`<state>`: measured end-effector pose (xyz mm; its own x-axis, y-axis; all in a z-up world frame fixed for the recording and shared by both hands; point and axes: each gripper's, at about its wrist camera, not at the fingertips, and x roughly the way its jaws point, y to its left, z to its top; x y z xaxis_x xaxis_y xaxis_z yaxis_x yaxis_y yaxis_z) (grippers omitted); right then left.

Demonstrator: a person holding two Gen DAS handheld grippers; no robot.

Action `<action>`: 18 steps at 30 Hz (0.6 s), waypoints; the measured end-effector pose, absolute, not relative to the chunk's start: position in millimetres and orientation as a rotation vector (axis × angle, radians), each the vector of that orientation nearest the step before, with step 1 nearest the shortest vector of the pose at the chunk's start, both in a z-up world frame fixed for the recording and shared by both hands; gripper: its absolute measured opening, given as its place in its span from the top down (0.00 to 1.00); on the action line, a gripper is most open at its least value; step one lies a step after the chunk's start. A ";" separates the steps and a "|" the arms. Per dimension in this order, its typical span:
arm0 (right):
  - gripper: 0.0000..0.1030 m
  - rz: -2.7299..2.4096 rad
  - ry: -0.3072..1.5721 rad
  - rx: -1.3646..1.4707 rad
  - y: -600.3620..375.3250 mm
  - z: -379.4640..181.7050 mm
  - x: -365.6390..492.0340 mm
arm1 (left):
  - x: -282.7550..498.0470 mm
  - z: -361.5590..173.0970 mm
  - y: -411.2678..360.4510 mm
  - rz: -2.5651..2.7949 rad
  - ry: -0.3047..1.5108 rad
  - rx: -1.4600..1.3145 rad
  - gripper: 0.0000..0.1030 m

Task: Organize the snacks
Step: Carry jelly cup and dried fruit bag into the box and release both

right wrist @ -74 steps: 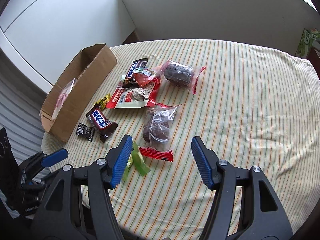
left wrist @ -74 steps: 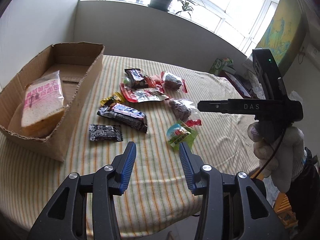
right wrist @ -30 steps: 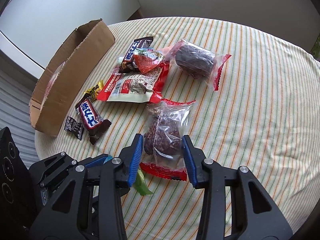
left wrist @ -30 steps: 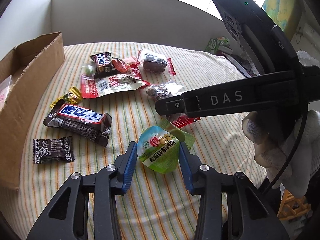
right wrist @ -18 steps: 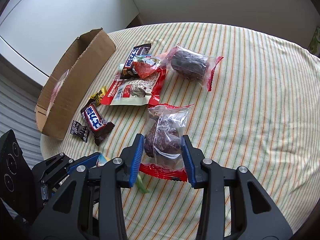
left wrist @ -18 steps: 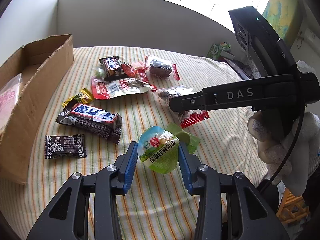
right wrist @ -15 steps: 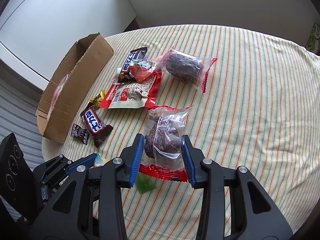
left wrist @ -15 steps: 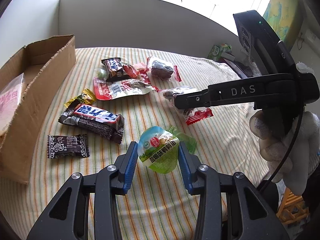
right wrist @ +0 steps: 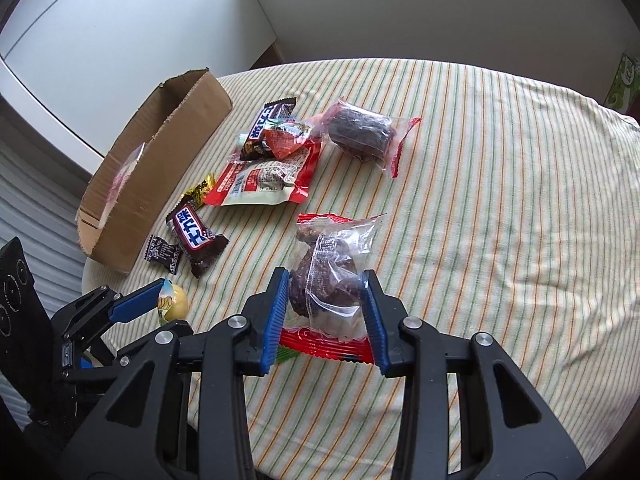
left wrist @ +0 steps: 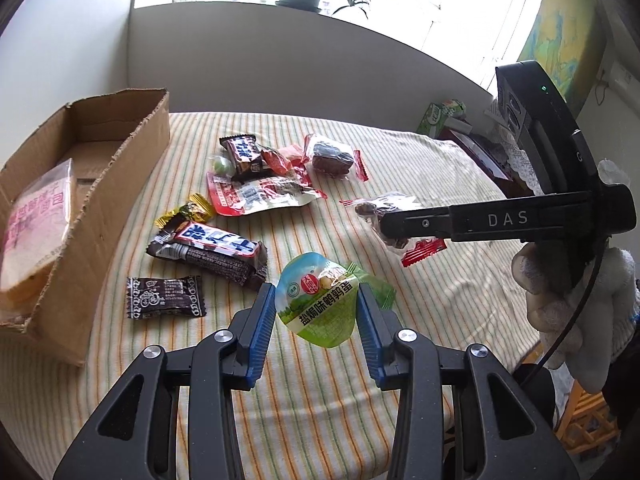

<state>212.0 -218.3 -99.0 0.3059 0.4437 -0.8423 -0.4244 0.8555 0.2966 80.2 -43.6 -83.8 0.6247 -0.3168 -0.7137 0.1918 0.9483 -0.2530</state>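
While both tools hover above the striped bench (left wrist: 400,160), the left hand-held gripper (left wrist: 316,312) pinches a green jelly cup (left wrist: 318,300) between its blue pads, lifted off the cloth, and the right hand-held gripper (right wrist: 324,300) is closed on a clear bag (right wrist: 328,268) of dark snacks. Farther off lie a dark candy (left wrist: 166,298), a chocolate bar (left wrist: 212,248) and a red-and-white pouch (left wrist: 256,196). At far left stands a cardboard box (left wrist: 120,168) holding wrapped bread (left wrist: 34,216).
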 end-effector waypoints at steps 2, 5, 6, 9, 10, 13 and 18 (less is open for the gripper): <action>0.63 0.584 1.096 0.016 -216.9 -88.1 207.8 | 77.7 -77.2 -37.9 -0.284 0.830 -0.158 0.63; 0.63 0.610 1.061 0.014 -210.6 -71.2 201.6 | 73.7 -65.6 -26.5 -0.264 0.800 -0.162 0.63; 0.63 0.619 1.049 0.013 -207.1 -65.6 200.6 | 72.4 -61.9 -22.0 -0.257 0.791 -0.165 0.63; 0.63 0.650 1.021 0.006 -192.9 -50.5 198.5 | 67.6 -51.5 -7.2 -0.233 0.762 -0.176 0.63; 0.63 0.661 1.012 0.004 -187.9 -46.1 197.7 | 66.1 -48.1 -1.5 -0.224 0.753 -0.179 0.63; 0.63 0.693 0.989 -0.003 -170.3 -35.6 196.8 | 60.9 -38.3 15.6 -0.189 0.725 -0.187 0.63; 0.63 0.743 0.967 -0.021 -138.5 -23.7 199.9 | 60.5 -32.0 47.7 -0.121 0.698 -0.201 0.63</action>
<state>199.9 -138.5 -23.7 0.3444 0.5631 -0.7512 -0.5807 0.7565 0.3008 60.5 47.7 -32.0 0.7601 -0.1772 -0.6252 0.0430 0.9737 -0.2238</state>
